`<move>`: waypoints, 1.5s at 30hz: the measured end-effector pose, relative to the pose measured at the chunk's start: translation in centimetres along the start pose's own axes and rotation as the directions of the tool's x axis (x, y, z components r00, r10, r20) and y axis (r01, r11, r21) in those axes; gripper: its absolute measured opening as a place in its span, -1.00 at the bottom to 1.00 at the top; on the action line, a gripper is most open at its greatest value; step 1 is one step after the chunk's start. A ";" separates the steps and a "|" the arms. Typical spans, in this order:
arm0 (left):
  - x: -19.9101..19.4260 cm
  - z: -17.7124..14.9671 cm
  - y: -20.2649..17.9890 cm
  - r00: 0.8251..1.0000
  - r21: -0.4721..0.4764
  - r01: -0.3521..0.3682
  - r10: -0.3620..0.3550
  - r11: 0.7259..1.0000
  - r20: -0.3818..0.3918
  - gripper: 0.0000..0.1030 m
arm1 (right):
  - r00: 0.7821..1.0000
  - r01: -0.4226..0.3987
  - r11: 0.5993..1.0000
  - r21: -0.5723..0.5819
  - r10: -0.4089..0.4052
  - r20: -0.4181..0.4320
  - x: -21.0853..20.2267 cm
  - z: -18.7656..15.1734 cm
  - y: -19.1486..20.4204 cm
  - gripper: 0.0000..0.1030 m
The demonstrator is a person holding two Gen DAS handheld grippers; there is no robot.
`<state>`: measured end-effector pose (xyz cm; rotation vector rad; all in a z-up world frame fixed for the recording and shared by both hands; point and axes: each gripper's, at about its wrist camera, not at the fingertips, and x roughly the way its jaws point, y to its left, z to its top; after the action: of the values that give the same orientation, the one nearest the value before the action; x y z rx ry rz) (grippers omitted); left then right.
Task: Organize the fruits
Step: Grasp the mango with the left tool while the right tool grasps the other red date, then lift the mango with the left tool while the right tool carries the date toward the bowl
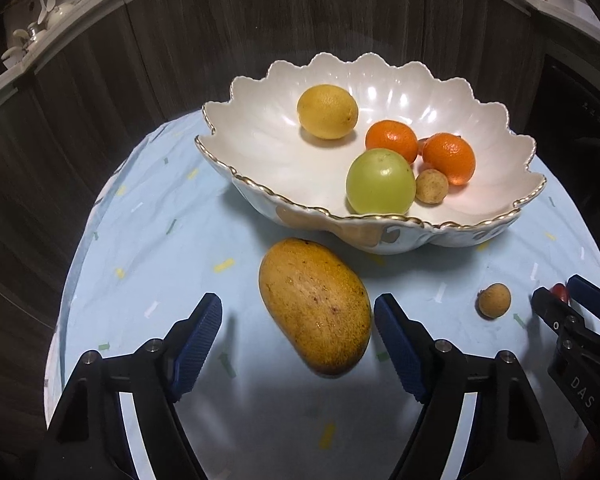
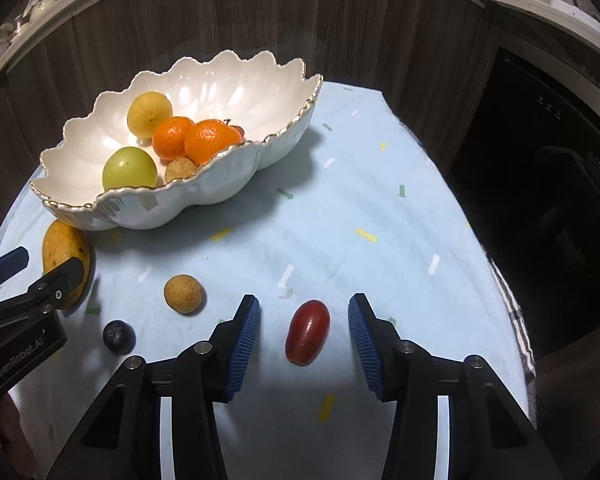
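Yellow mango [image 1: 315, 306] between spread left fingers [image 1: 198, 340], seemingly untouched; right fingers [image 2: 244, 340] straddle tomato [image 2: 307, 332].

Round table [image 2: 380, 208] under light-blue confetti-print cloth [image 1: 148, 240]. Behind table: dark wood-grain cabinet fronts [image 1: 260, 28], pale countertop [image 1: 60, 24]. Right of table: black appliance door [image 2: 548, 184].

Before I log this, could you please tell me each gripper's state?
Left gripper: open, around the mango, not gripping.
Right gripper: open, around the red fruit.
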<state>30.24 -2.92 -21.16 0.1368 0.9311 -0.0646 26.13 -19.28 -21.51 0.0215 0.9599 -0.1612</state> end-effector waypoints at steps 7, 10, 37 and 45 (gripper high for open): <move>0.6 -0.1 -0.2 1.000 0.003 0.006 -0.006 1.000 -0.010 0.38 | 1.000 -0.007 1.000 0.014 0.007 -0.013 0.3 -0.2 -0.1 -0.17; 0.7 -0.1 -0.3 1.000 0.002 0.026 -0.026 1.000 -0.013 0.23 | 1.000 -0.010 1.000 0.014 0.010 -0.013 0.3 -0.2 -0.1 -0.21; -1.2 -0.2 -0.1 0.999 0.004 0.033 -0.033 0.999 0.001 0.05 | 0.999 -0.026 1.000 0.003 0.026 0.024 -1.6 0.2 -0.2 -0.61; -3.6 0.3 0.2 0.999 0.001 0.024 -0.024 1.000 0.033 0.05 | 0.996 -0.036 0.999 -0.004 0.036 0.076 -3.6 0.9 -0.3 -0.61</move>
<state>28.35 -2.73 -18.09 0.1247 0.9000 -0.0894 24.81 -19.16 -17.99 0.0306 0.8829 -0.1267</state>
